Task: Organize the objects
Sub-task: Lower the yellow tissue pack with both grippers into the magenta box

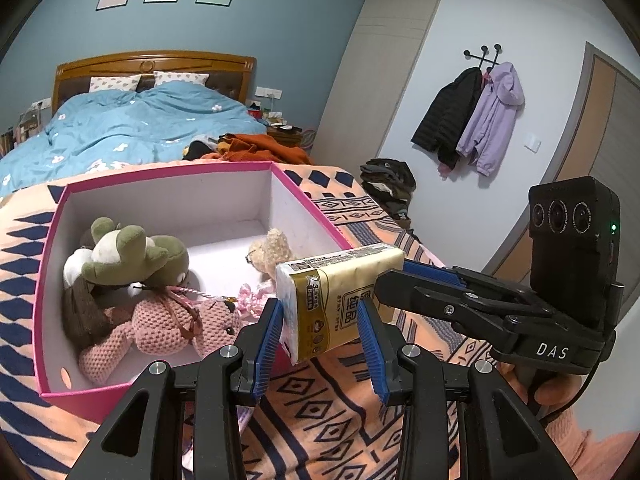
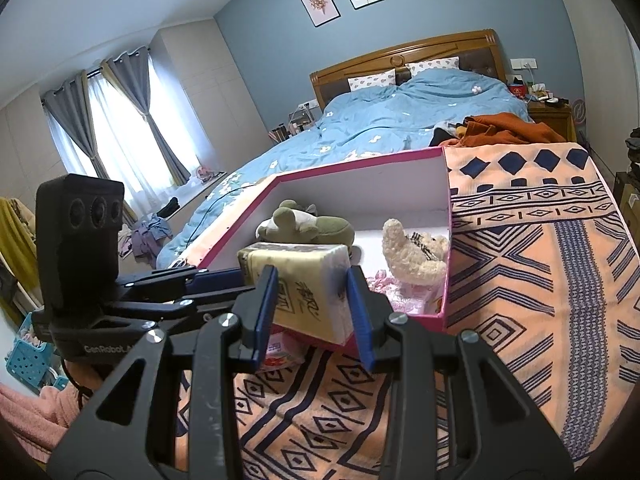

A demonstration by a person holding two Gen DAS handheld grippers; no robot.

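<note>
A yellow and white tissue pack (image 1: 340, 292) (image 2: 304, 280) hangs just over the near right corner of a pink box (image 1: 304, 204) (image 2: 352, 164). My left gripper (image 1: 320, 320) (image 2: 236, 286) is shut on one end of it. From the other side, my right gripper (image 2: 312, 300) (image 1: 396, 276) is shut on the opposite end. Inside the white-lined box lie a green frog plush (image 1: 132, 256) (image 2: 312, 228), a pink crocheted bear (image 1: 160, 324) and a small cream teddy bear (image 1: 272, 252) (image 2: 412, 252).
The box sits on an orange and navy patterned blanket (image 1: 332, 408) (image 2: 540, 280) at the foot of a bed with a blue duvet (image 1: 132, 124). A pink and white packet (image 2: 280, 352) lies under the tissue pack. Rust-coloured clothes (image 1: 260, 144) are heaped behind the box.
</note>
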